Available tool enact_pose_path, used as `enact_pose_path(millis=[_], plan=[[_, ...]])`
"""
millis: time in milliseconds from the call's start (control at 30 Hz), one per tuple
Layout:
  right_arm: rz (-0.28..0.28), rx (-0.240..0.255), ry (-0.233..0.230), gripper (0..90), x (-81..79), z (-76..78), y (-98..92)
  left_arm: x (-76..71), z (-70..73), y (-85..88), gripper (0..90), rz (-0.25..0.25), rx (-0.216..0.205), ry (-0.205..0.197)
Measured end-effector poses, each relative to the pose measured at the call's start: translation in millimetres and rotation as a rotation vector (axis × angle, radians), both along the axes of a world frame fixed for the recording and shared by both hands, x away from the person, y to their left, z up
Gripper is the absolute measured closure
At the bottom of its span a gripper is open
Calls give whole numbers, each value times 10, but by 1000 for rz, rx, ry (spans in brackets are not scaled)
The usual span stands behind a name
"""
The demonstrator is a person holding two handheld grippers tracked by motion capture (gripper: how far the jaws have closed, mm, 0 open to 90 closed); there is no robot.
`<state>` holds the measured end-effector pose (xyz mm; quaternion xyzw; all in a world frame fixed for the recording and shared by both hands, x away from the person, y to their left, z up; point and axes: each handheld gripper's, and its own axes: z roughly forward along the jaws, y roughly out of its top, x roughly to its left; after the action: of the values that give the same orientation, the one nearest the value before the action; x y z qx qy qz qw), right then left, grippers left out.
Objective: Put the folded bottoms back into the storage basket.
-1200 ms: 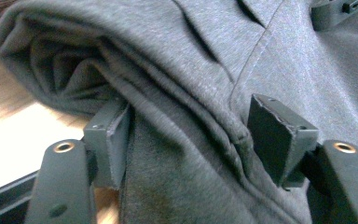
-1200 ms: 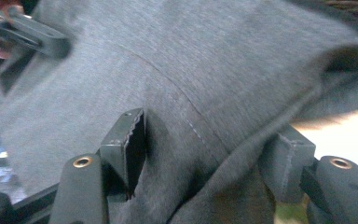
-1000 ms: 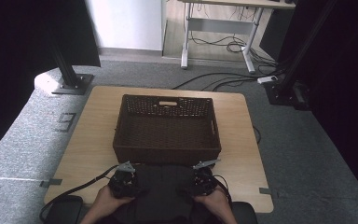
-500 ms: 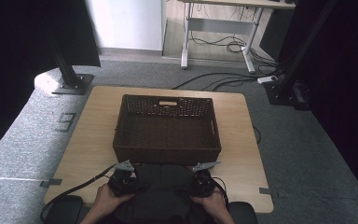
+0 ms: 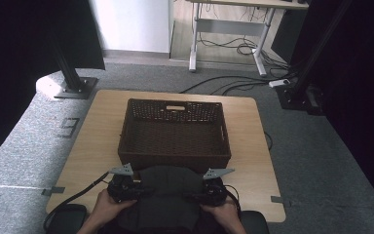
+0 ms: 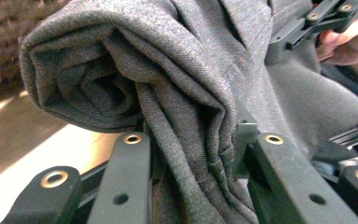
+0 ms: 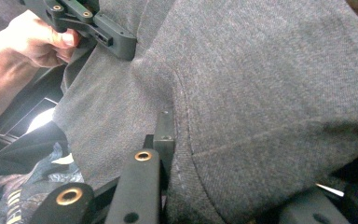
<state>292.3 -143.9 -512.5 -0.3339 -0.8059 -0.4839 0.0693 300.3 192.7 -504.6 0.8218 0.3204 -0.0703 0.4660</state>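
A folded dark grey garment (image 5: 168,183) lies in a rounded bundle at the table's front edge, just before a dark wicker basket (image 5: 175,158). My left gripper (image 5: 126,187) grips the bundle's left end and my right gripper (image 5: 209,190) its right end. In the left gripper view the rolled cloth (image 6: 168,84) is pinched between the black jaws (image 6: 191,140), which have just been closing on it. The right gripper's jaws (image 7: 242,154) have likewise just closed on the grey fabric (image 7: 270,74), which hides the far jaw. A hand (image 7: 23,51) holds the other gripper beyond.
The basket stands in the middle of the wooden table (image 5: 97,141), its inside bare. Grey carpet surrounds the table, with black stand feet (image 5: 73,87) at the back left and cables (image 5: 233,85) behind. A black cable (image 5: 73,200) trails off the front left corner.
The garment has bunched into a rounder mound between the two grippers, and both hands have come up a little with it.
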Motion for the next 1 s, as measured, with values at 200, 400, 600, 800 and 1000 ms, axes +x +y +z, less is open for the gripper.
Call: enact_pose_path(millis=[200,400,600,800,1000], plan=[[4,16,-74,704,-11,215,-3,13,239,32,685,-15,-31,-46],[3,21,-127,717,-3,404,-7,52,427,41,685,-23,-45,-80],[-1,21,-165,719,6,537,-12,84,548,53,686,-30,-69,-93],[-8,28,-200,720,15,713,-23,117,727,58,686,-38,-86,-119],[-9,20,-237,721,57,933,-26,188,932,59,686,-40,-100,-145]])
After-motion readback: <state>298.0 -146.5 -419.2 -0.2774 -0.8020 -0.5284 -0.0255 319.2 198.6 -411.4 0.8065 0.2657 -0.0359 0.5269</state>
